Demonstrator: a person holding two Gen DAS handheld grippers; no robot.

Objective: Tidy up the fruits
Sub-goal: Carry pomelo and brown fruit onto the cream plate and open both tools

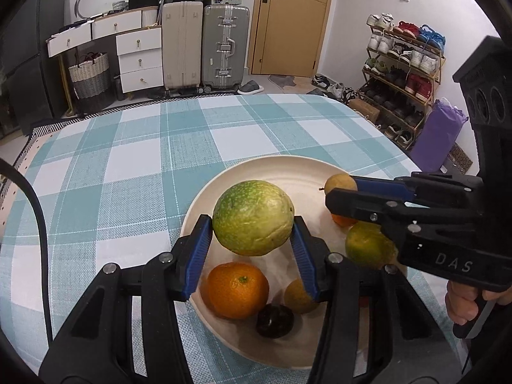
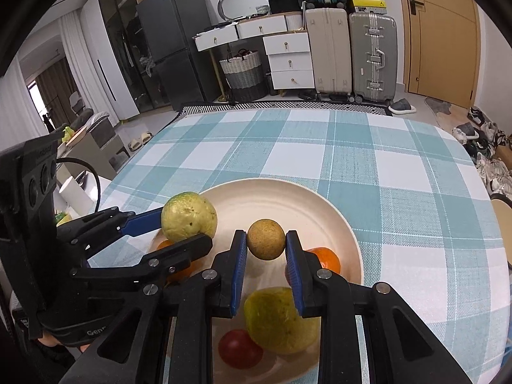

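My left gripper [image 1: 252, 224] is shut on a large green-yellow fruit [image 1: 252, 217] and holds it above the cream plate [image 1: 198, 198]. My right gripper [image 2: 266, 240] is shut on a small brown round fruit [image 2: 266, 239] above the same plate [image 2: 320, 201]. In the left wrist view an orange [image 1: 237, 289], a dark plum [image 1: 275, 320], a yellowish fruit [image 1: 297, 297] and a green-orange citrus [image 1: 368, 244] lie on the plate. In the right wrist view a yellow-green fruit [image 2: 278, 320], a red fruit [image 2: 240, 348] and an orange [image 2: 324, 257] lie below my fingers.
The plate sits on a table with a teal and white checked cloth [image 1: 128, 166]. Behind the table stand suitcases [image 1: 225, 44], white drawers [image 1: 139, 57], a basket [image 1: 89, 76] and a shoe rack [image 1: 403, 64]. A black cable [image 1: 38, 224] hangs at the left.
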